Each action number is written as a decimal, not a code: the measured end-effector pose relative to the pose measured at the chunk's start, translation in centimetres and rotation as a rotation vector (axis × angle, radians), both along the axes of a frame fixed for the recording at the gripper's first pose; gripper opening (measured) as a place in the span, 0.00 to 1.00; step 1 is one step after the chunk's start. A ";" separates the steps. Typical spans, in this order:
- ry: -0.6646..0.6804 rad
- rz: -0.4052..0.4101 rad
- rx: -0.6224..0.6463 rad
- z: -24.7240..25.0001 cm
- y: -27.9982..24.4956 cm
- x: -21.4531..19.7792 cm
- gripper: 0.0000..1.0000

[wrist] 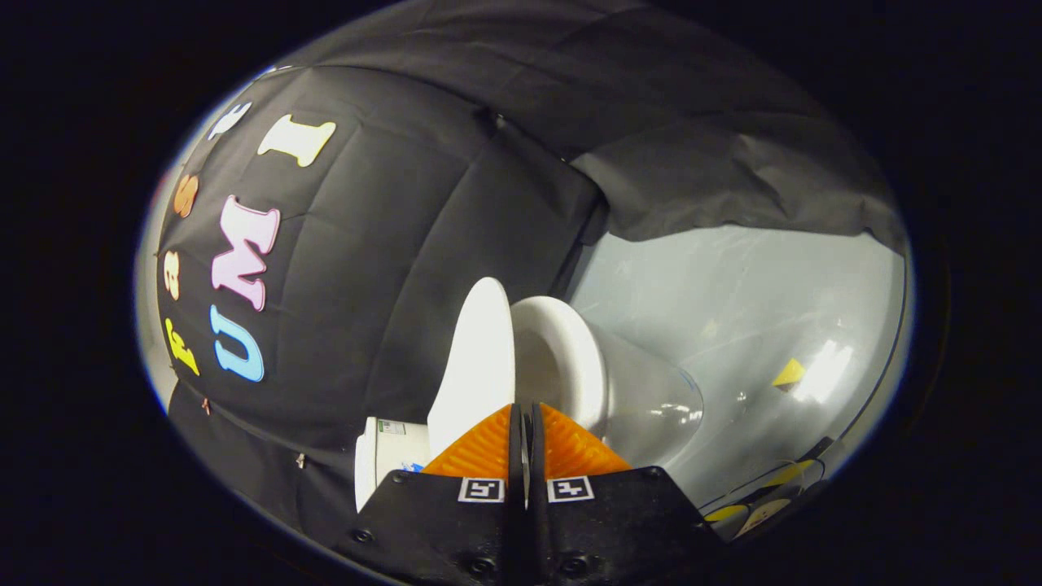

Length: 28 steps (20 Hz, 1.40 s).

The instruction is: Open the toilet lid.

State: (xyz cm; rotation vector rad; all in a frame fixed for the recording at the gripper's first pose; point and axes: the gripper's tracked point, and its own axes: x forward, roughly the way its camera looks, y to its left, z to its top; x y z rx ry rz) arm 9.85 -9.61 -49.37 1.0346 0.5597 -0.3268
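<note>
The lid (pixel 476 358) is raised off the bowl (pixel 570 366). It lies just ahead of the jaws, a little to their left, and its long axis runs away from them. The bowl is to the right of the lid, the tank (pixel 391 464) to its left. The gripper (pixel 525 423) has its jaws together, with nothing between them. The floor (pixel 749 309) lies beyond.

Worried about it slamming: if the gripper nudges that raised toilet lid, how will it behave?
The toilet lid looks rigid and glossy, so probably slippery. Standing apart from the seat, it would likely swing, not flex. The gripper fingers look closed just before it.
</note>
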 end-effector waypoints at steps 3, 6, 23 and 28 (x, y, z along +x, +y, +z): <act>-0.049 0.026 -0.072 4.1 1.9 0.9 0.05; -0.104 0.079 -0.169 8.5 4.5 1.8 0.05; -0.217 0.270 -0.680 21.6 20.7 4.9 0.05; -0.255 0.319 -0.828 23.6 25.6 5.8 0.05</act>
